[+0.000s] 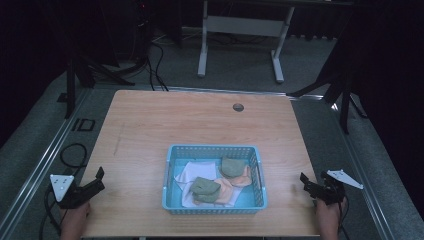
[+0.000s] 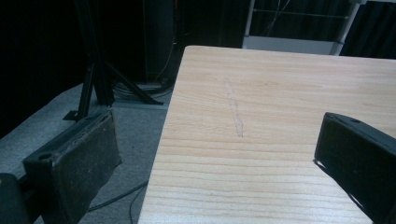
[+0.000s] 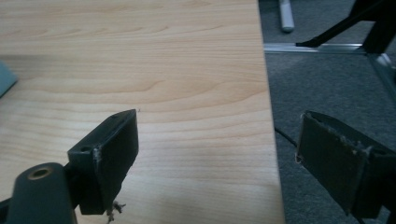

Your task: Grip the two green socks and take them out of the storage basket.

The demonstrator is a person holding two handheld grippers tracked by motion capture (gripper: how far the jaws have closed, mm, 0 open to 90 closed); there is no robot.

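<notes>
I park the left gripper [image 1: 98,176] and right gripper [image 1: 303,181] at opposite surface [image 1: 150,125] edges, jaws wide and empty, flanking the blue basket [image 1: 172,175] of folded cloths [image 1: 206,186] before reaching.

Round cable hole [image 1: 238,107] near tabletop's far edge; white desk frame [image 1: 240,30] on grey floor [image 1: 240,65] beyond.

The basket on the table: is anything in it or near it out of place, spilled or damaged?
Nothing is spilled or broken. The blue basket sits square on the table. The folded cloths inside, green, orange and white, lie in a loose overlapping heap, not in neat stacks. Both grippers, left and right, are open at the table's edges.
</notes>
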